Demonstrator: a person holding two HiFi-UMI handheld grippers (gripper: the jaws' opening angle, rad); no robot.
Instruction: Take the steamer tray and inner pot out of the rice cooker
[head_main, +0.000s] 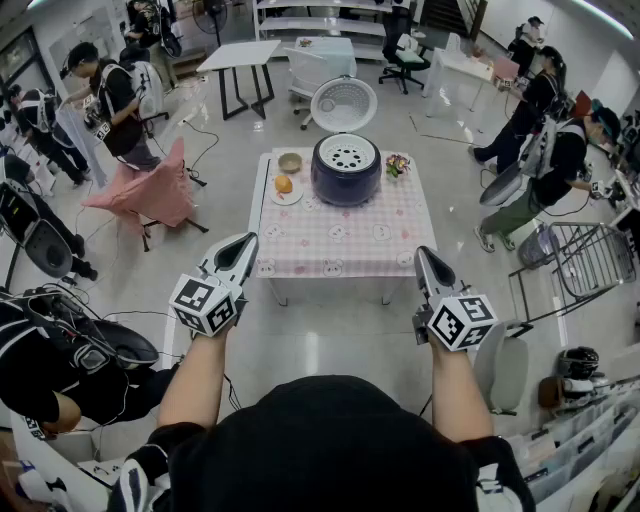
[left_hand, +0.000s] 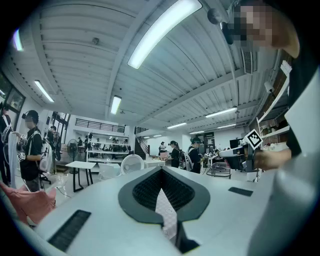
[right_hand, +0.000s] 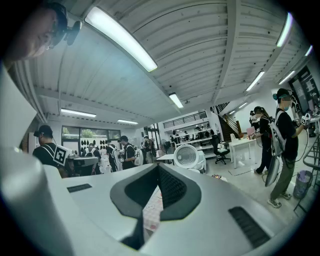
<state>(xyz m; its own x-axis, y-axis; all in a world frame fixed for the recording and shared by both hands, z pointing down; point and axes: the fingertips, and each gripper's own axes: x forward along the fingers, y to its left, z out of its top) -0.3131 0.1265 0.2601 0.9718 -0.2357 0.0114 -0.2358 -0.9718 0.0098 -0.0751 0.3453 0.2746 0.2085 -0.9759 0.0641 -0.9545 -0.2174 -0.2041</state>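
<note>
**Head view.** Nearest the camera, the person's dark-clad shoulders (head_main: 330, 440) fill the lower edge. Both forearms reach forward. The left gripper (head_main: 243, 243) and right gripper (head_main: 424, 256) are held level with jaws together and empty, short of the table's (head_main: 345, 245) near edge and well apart from each other. On the far half of the checked cloth stands the rice cooker (head_main: 346, 180), its white lid (head_main: 343, 102) swung up behind it. The perforated white steamer tray (head_main: 347, 154) sits in the cooker's mouth. The inner pot is hidden beneath it. A plate (head_main: 286, 195) with an orange fruit (head_main: 284, 184) and a small bowl (head_main: 290, 162) lie left of the cooker. A sprig of flowers (head_main: 397, 165) lies to its right.

**Left gripper view.** Jaws meet at their tips and nothing is between them. Only a strip of the cloth (left_hand: 167, 212) shows through the gap lower down.

**Right gripper view.** Jaws likewise closed on nothing.

**Handling (judged).** The tray looks thin, stiff and light. A pinch on its raised rim, or through an edge hole, should lift it straight up. The pot is probably heavier, smooth-walled and prone to slip. It is best gripped at opposite points of its rim with both grippers and kept level.
</note>
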